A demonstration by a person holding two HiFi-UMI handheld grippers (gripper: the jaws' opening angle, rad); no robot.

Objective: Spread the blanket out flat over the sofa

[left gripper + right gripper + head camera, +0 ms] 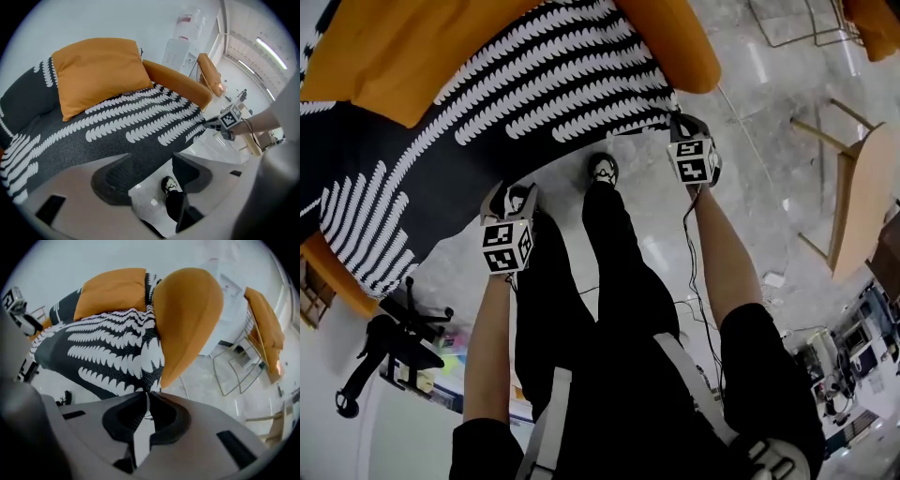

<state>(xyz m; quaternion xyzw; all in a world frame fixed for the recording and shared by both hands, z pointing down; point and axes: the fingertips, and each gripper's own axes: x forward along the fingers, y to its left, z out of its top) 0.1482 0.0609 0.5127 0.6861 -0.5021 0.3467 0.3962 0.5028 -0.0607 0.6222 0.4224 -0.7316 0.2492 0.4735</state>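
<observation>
Mostly hidden sofa under blanket, edges cropped

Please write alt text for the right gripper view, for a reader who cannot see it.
The right gripper is shut on the lower edge of a black blanket with rows of white leaf-like marks, which is draped over an orange sofa. An orange cushion rests farther back.

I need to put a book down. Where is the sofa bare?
The blanket is free between the cushion, the armrest and its front edge. That edge is crowded: right gripper clamped on it, left gripper open beside it.
</observation>
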